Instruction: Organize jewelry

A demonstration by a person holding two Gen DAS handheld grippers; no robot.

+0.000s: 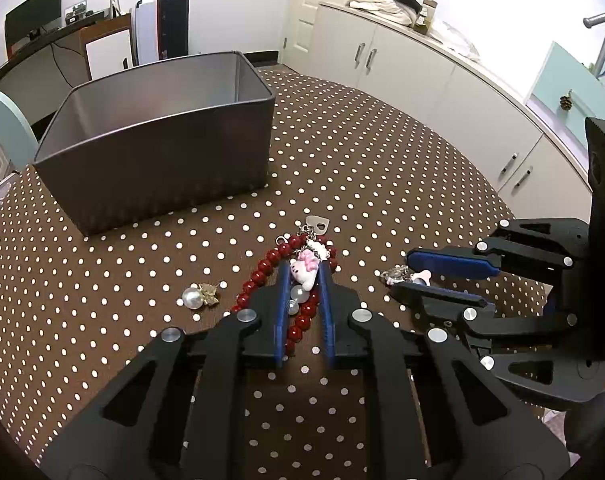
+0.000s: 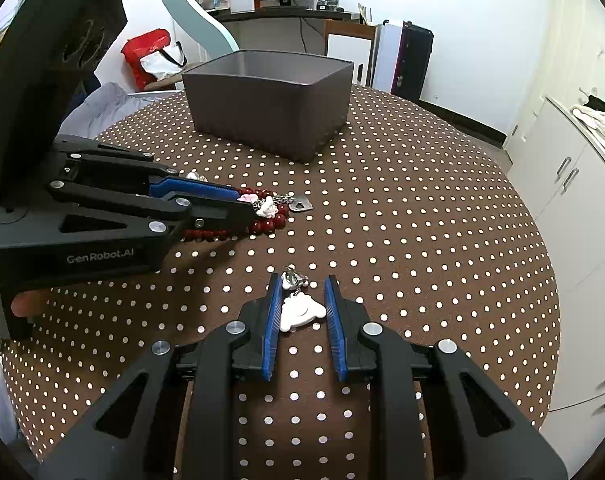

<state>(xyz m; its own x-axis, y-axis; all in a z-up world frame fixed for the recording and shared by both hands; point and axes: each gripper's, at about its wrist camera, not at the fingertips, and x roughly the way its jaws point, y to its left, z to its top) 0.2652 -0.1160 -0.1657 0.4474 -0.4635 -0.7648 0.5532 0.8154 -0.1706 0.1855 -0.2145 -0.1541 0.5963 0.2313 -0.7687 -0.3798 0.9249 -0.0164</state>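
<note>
- Brown polka-dot tablecloth (image 1: 382, 168) over a round table, jewelry bunched near the front edge, grey metal bin (image 1: 158, 148) sitting further back toward the far edge.
- Left gripper (image 1: 304, 276) angled down onto the pile, blue pads pinched on a pink and white charm (image 1: 304, 270) hooked to a chain with a small silver tag (image 1: 317, 224) at the end.
- Red bead string (image 1: 262, 276) looping under and around those same fingers, some beads right between them, plus a couple of clear pearly beads (image 1: 298, 294) there too.
- Loose pearl with a gold leafy bit (image 1: 200, 296) lying just left of the red beads, touching nothing else.
- Right gripper (image 2: 302, 294) pointed down as well, further toward the right side of the table, jaws narrowed but not fully closed.
- White flat charm (image 2: 300, 312) with a silvery clasp (image 2: 293, 278) lying between its pads: left pad touching it, small gap on the right side, so not really clamped.
- Bin looks empty from the left wrist view, inside floor only partly visible though.
- Fingertip (image 2: 24, 304) of the person showing under the left gripper body in the right wrist view.
</note>
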